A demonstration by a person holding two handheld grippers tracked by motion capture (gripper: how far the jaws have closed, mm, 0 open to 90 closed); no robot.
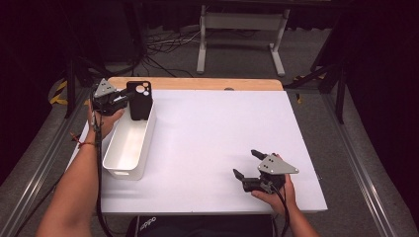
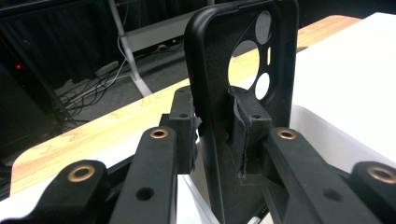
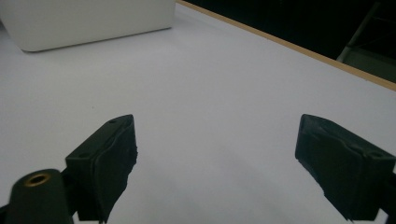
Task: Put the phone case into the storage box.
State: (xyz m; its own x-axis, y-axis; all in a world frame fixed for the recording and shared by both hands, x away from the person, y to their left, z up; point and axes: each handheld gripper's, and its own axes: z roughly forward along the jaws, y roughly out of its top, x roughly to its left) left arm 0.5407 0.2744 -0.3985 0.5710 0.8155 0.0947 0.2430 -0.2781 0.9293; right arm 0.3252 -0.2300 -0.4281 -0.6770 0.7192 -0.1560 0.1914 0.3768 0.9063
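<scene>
Phone case (image 1: 140,100) drop-off stage, by the look of it. Black case, camera cutouts up top, clamped upright in left gripper (image 1: 129,97) and hanging right over far end of white plastic bin (image 1: 118,170). Lower edge roughly level with the rim, hard to tell if actually inside yet.

From left gripper view: pads (image 2: 250,126) pressed on both sides of the case's lower half, one on the outer edge, one on the inner face. Looks like a real pinch, not a loose straddle. Bin interior apparently bare from high view.

Right gripper (image 1: 245,163) parked well apart at near right of white table (image 1: 207,133). Jaws spread wide, nothing between them, just bare tabletop ahead in right gripper view.

Best guess on progress: placing step, carried over but not yet let go.

For next move:
- Lower a bit further into the bin to avoid a bounce.
- Maybe tilt the case to lie flat along the bottom.
- Ease the jaws apart and lift straight up without snagging that soft rim.
- Mind the bin wall too, probably light enough to slide if nudged.

No obvious job for the right side, except maybe steadying the bin.
</scene>
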